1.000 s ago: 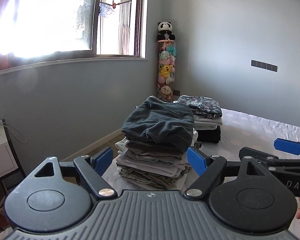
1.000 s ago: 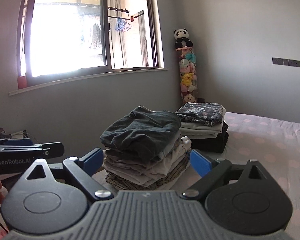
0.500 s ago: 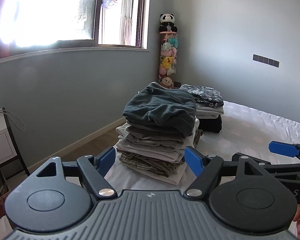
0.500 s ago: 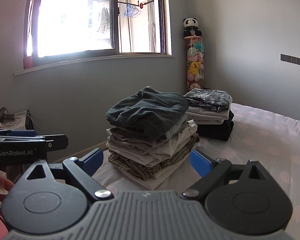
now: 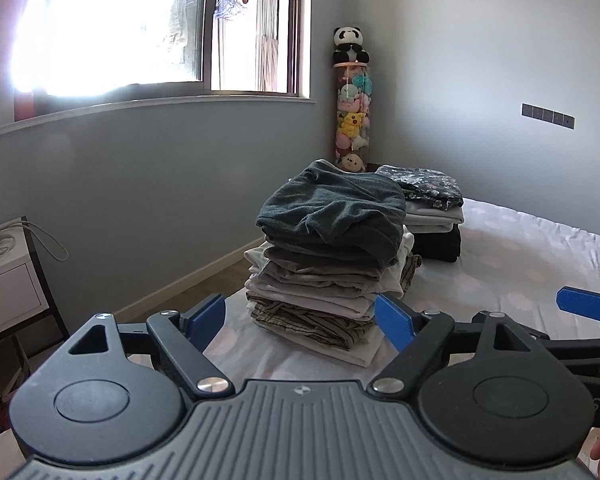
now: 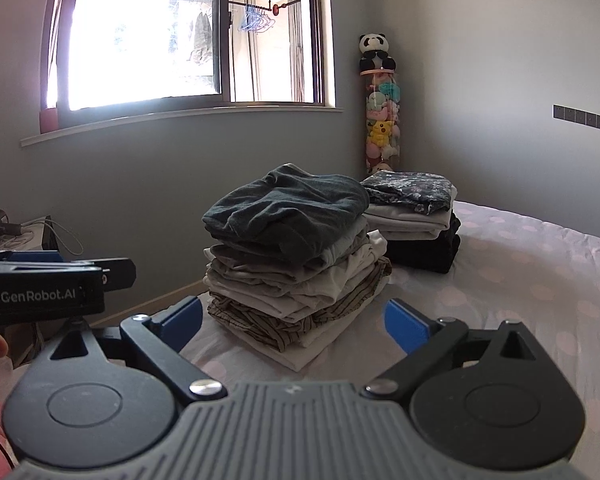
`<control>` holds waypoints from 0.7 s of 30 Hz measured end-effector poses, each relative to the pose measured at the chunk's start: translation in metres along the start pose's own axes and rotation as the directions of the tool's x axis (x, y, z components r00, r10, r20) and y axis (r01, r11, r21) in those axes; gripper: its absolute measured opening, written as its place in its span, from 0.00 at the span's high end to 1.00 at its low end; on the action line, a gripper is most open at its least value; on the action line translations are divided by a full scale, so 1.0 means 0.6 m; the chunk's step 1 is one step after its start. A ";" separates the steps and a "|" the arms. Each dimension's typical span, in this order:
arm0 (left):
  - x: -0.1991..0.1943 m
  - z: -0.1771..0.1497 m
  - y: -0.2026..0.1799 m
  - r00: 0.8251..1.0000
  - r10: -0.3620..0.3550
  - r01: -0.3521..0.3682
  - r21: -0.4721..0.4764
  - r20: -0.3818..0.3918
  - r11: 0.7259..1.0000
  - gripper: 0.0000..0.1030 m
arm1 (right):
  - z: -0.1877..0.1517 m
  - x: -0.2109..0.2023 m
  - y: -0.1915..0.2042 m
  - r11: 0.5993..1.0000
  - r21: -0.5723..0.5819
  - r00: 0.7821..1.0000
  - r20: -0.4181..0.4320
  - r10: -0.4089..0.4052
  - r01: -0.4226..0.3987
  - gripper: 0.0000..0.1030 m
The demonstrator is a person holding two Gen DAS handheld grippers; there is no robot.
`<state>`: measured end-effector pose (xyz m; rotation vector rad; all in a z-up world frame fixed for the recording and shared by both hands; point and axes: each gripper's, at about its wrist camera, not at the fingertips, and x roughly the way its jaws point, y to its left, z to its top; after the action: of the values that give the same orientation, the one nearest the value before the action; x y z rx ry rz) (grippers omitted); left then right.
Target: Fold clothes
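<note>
A tall stack of folded clothes (image 5: 328, 272) stands near the bed's corner, topped by a dark grey-green garment (image 5: 336, 208); it also shows in the right wrist view (image 6: 292, 264). A second, lower stack (image 5: 432, 216) with a dark floral piece on top sits behind it (image 6: 416, 216). My left gripper (image 5: 304, 320) is open and empty, a short way back from the tall stack. My right gripper (image 6: 296, 320) is open and empty, also facing the stack. Each gripper shows at the edge of the other's view.
The bed (image 5: 520, 264) has a white sheet with pale pink dots. A white nightstand (image 5: 8, 280) with cables stands left. A clear tube of plush toys (image 5: 352, 120) with a panda on top stands in the corner. A window (image 6: 180, 40) is behind.
Both grippers have pulled back and lifted slightly, so the stack sits farther off and more of the bed in front of it shows. Both stay open and empty.
</note>
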<state>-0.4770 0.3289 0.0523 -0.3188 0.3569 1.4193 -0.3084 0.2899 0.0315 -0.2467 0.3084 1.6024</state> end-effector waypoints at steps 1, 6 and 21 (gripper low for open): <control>0.001 -0.001 -0.001 1.000 0.002 -0.002 -0.001 -0.006 1.000 0.06 | 0.000 -0.001 -0.001 1.000 0.007 1.000 0.007 -0.002 0.002 0.01; 0.004 -0.007 -0.005 1.000 0.011 -0.011 -0.004 -0.022 1.000 0.06 | -0.001 -0.003 -0.007 0.999 0.036 1.000 0.021 -0.010 0.009 0.01; 0.002 -0.007 -0.015 0.999 0.039 -0.039 0.010 -0.025 0.999 0.06 | -0.005 -0.006 -0.007 0.999 0.005 0.999 0.021 -0.033 0.033 0.01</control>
<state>-0.4682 0.3267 0.0479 -0.3236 0.3923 1.4523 -0.3044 0.2860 0.0297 -0.2296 0.2904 1.5707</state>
